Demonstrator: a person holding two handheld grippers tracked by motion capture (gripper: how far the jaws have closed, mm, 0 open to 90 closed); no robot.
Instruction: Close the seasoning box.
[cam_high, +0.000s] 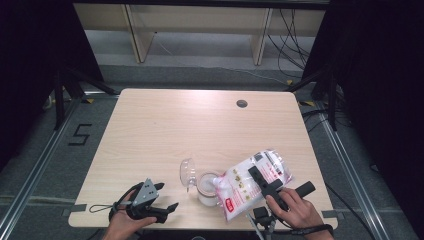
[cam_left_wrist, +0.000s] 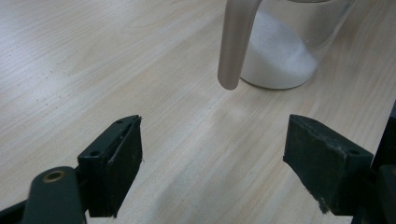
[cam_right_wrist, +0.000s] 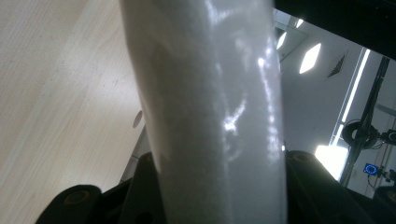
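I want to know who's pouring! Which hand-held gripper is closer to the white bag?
Right. The right hand-held gripper clamps the white bag; the left hand-held gripper stays apart, across the jar.

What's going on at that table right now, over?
Right gripper clamps bag, tipped over jar. Left gripper open, idle beside it. Nothing in the way.

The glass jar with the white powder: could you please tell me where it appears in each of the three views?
High view: the glass jar stands near the table's front edge, centre, under the bag's mouth, with the left gripper to its left.
Left gripper view: at the top, right of centre, beyond the open jaws.
Right gripper view: not in it; the bag sits between the jaws.
Shared landmark: the light wooden table.
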